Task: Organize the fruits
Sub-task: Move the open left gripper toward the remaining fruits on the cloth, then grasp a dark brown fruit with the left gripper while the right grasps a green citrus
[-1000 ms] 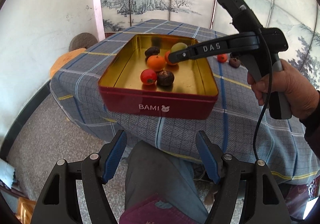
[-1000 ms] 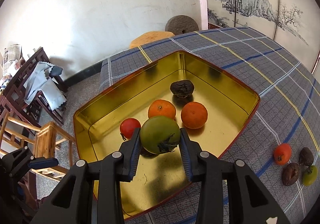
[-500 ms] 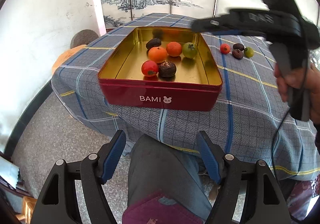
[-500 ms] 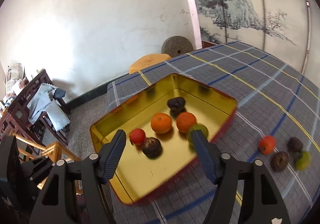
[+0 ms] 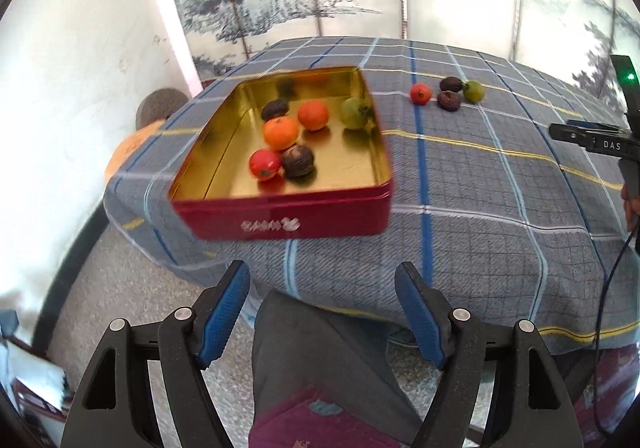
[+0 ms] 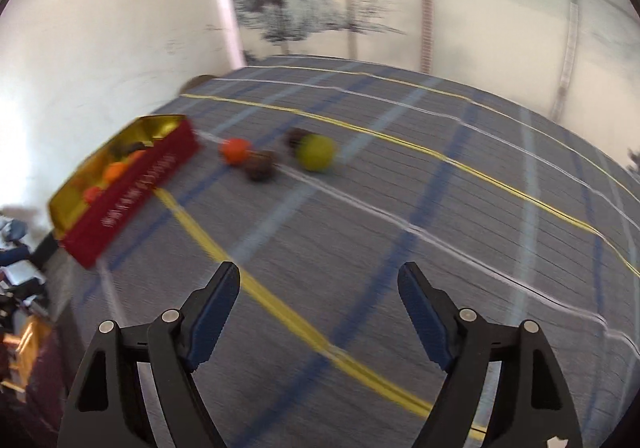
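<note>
Plaid-clothed table (image 6: 440, 232): our right gripper (image 6: 319, 312), fingers spread and empty, faces four loose fruits, round yellow-green fruit (image 6: 316, 152) nearest, ahead-left.

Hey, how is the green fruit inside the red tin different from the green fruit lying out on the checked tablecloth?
The green fruit in the red tin sits inside the red tin with the gold lining, against its right wall; the yellow-green fruit on the cloth lies on the grey checked tablecloth. The tin one looks larger and duller green with a dark stem cap; the cloth one is smaller and brighter. The tin one sits apart from the other fruit there; the cloth one is beside a dark wrinkled fruit. Both are round.
</note>
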`<state>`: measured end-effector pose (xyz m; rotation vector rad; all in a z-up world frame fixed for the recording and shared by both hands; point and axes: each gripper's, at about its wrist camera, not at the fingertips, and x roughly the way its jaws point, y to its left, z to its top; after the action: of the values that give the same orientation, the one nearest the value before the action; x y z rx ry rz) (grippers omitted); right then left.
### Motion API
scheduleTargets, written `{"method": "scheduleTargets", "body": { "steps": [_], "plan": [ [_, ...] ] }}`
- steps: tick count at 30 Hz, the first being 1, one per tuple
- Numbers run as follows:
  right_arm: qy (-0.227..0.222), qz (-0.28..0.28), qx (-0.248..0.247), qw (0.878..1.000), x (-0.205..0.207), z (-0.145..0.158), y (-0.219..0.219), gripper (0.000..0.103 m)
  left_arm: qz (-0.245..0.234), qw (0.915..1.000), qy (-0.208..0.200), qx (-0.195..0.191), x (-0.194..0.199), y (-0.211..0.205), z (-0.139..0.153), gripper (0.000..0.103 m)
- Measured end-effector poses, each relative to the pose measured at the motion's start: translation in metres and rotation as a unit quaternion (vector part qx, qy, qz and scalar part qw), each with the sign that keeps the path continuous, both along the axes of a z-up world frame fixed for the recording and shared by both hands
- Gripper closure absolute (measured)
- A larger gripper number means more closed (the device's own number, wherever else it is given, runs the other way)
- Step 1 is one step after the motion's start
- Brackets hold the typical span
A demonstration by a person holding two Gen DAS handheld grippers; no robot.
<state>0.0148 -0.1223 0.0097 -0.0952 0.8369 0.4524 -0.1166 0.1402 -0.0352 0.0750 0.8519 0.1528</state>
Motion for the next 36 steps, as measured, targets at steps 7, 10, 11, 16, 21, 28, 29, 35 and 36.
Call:
{"method": "scheduleTargets", "body": {
  "steps": [7, 10, 11, 16, 21, 28, 29, 35, 36],
  "plan": [
    [0.024, -0.095, -0.024, 0.995, 0.014, -0.022, -0.071, 0.016, -0.105, 0.9942, 0.022, 0.006, 0.04, -0.047, 0.019, 0.026],
    [0.033, -0.099, 0.003, 0.995, 0.017, -0.023, -0.083, 0.014, -0.145, 0.9887, 0.033, -0.021, 0.066, -0.064, 0.027, 0.026],
    [0.032, -0.098, 0.006, 0.995, 0.017, -0.023, -0.084, 0.01, -0.157, 0.9865, 0.035, -0.031, 0.077, -0.071, 0.029, 0.026],
    [0.033, -0.09, 0.015, 0.995, 0.012, -0.022, -0.085, 0.007, -0.201, 0.9785, 0.028, -0.035, 0.143, -0.095, 0.033, 0.029],
    [0.03, -0.098, 0.046, 0.994, 0.011, -0.019, -0.095, 0.006, -0.273, 0.9605, 0.056, 0.003, 0.214, -0.116, 0.021, 0.045],
    [0.03, -0.088, 0.059, 0.994, 0.01, -0.016, -0.096, 0.005, -0.353, 0.9268, 0.117, 0.05, 0.274, -0.132, -0.003, 0.047],
    [0.03, -0.086, 0.06, 0.994, 0.01, -0.016, -0.096, 0.005, -0.357, 0.9245, 0.123, 0.053, 0.278, -0.132, -0.006, 0.047],
    [0.036, -0.079, 0.063, 0.994, 0.011, -0.017, -0.093, 0.005, -0.374, 0.9125, 0.142, 0.083, 0.304, -0.133, -0.024, 0.047],
    [0.038, -0.079, 0.063, 0.994, 0.012, -0.018, -0.092, 0.005, -0.379, 0.9099, 0.145, 0.087, 0.305, -0.135, -0.026, 0.047]
  ]
}}
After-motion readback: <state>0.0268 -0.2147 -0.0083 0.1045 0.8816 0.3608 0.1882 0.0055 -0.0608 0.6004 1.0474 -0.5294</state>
